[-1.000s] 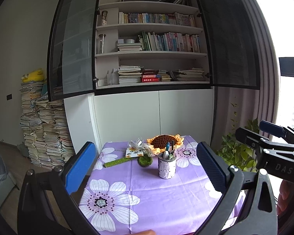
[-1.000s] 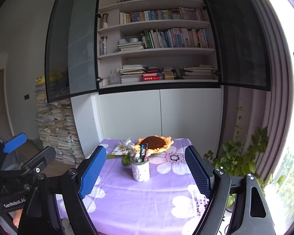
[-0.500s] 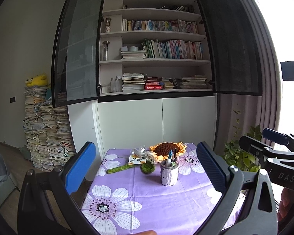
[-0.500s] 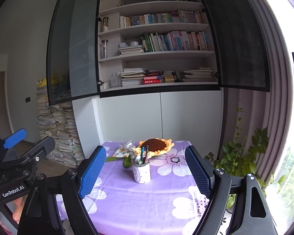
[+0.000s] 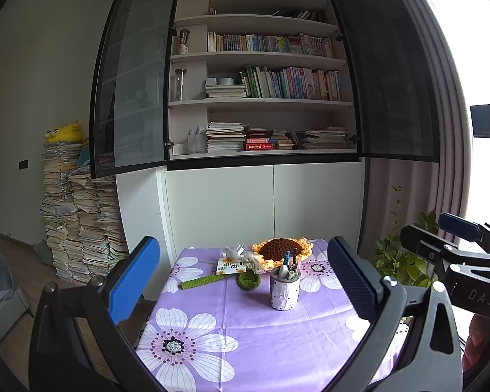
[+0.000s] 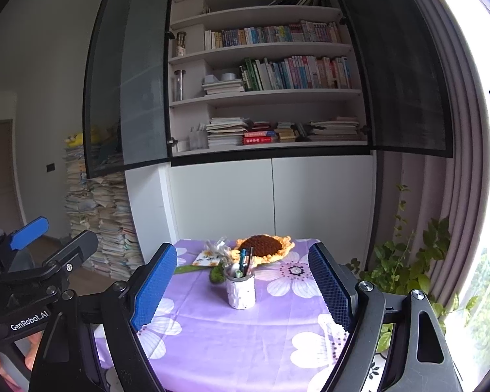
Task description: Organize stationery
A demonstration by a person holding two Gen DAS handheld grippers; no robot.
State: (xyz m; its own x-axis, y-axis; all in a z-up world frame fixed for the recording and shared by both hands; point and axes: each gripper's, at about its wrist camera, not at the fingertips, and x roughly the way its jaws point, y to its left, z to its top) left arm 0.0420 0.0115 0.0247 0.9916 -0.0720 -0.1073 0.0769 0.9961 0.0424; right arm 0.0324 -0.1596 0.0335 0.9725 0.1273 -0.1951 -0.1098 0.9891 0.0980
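Purple tabletop (image 5: 245, 320) ahead; pen cup (image 5: 284, 289) mid-cloth, green ruler (image 5: 203, 281) lying left of it. Left tool (image 5: 245, 281) and right tool (image 6: 241, 281) both gaping, empty. I'd approach the ruler low, squared across its width.

The desk cloth (image 5: 277, 336) is lilac, printed with large white flowers that have dark dotted centres. The pen cup (image 5: 285, 292) is white with small black dots; the pens (image 5: 287, 261) in it are blue, green and dark. The crocheted mat (image 5: 282, 250) has a brown centre and a yellow-orange petal edge. The ruler (image 5: 203, 281) is green. The moss ball (image 5: 248, 281) is green. The card (image 5: 230, 267) is white with yellow flower marks. The left tool (image 5: 241, 290) has a black frame with blue finger pads (image 5: 132, 281). The right tool (image 6: 241, 290) has the same black frame and blue textured pads (image 6: 153, 289). The cupboard doors (image 5: 219, 209) are white. The curtain (image 5: 441, 176) is mauve.
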